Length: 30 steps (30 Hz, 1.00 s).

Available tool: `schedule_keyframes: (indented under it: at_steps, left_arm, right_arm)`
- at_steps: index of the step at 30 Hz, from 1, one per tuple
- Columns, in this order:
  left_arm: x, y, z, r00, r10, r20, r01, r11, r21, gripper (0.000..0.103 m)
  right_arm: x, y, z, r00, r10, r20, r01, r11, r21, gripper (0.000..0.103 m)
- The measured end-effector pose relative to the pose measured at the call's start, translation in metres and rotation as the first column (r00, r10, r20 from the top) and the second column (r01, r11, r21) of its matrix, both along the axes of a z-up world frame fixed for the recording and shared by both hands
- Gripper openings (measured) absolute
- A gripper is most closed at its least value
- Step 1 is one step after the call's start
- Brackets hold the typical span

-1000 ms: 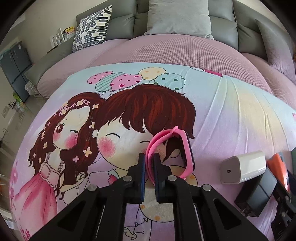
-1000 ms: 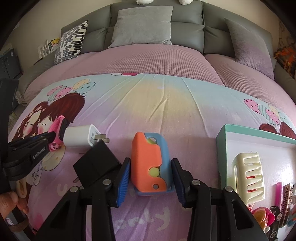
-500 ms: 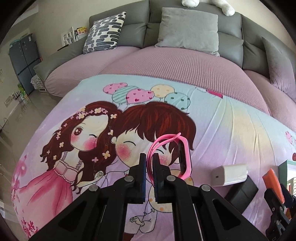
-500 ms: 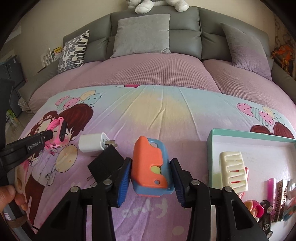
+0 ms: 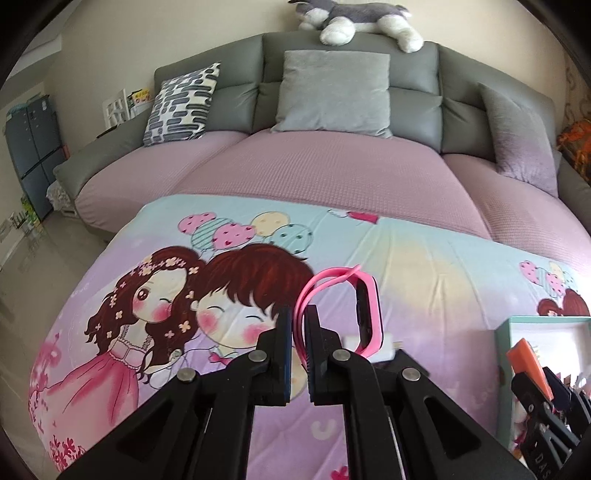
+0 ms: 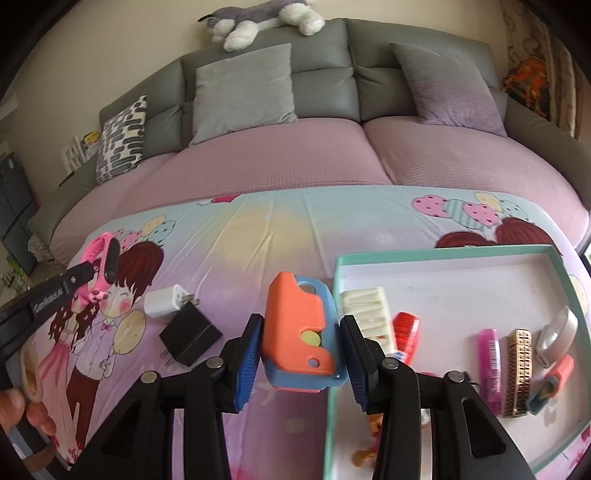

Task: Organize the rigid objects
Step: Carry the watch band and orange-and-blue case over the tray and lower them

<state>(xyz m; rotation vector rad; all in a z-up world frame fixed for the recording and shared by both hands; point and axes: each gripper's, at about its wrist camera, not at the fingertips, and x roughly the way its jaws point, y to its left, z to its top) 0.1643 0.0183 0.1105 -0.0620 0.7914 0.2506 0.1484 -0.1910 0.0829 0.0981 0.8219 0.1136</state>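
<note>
Both our loads up off blanket since a second ago. Left gripper (image 5: pixel 299 325), jaws pinched tight on strap of pink watch (image 5: pixel 364 314), watch now hanging clear. Right gripper (image 6: pixel 301 345), jaws clamped on orange-and-blue toy (image 6: pixel 299 332), carried rightward to rim of teal tray (image 6: pixel 443 253). We reckon both head for tray, drops next. White charger (image 6: pixel 162 301) and black charger (image 6: pixel 190 334) remain on cartoon blanket (image 6: pixel 258 236). Beyond: mauve sofa seat, grey cushions, plush dog (image 5: pixel 354 18) on backrest.
</note>
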Motion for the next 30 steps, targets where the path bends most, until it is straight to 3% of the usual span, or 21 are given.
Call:
schedule_keyframes:
  at_steps: [5, 11, 24, 30]
  left_arm:
    - [-0.003, -0.031, 0.005, 0.997, -0.071, 0.0, 0.071, 0.997, 0.001, 0.006]
    - [0.002, -0.075, 0.003, 0.982, -0.188, -0.021, 0.188, 0.982, -0.007, 0.006]
    - [-0.005, -0.18, 0.005, 0.908, -0.419, -0.028, 0.419, 0.908, 0.001, 0.006]
    - [-0.004, -0.207, -0.004, 0.888, -0.458, -0.051, 0.458, 0.889, -0.007, 0.006]
  right_arm:
    - [-0.002, -0.03, 0.009, 0.998, -0.057, 0.005, 0.057, 0.998, 0.016, 0.045]
    - [-0.004, -0.084, 0.014, 0.98, -0.198, 0.007, 0.198, 0.98, -0.003, 0.045]
    - [-0.012, -0.158, 0.014, 0.93, -0.368, -0.02, 0.368, 0.93, 0.013, 0.045]
    - [-0.018, -0.176, 0.015, 0.914, -0.405, -0.023, 0.405, 0.913, 0.035, 0.045]
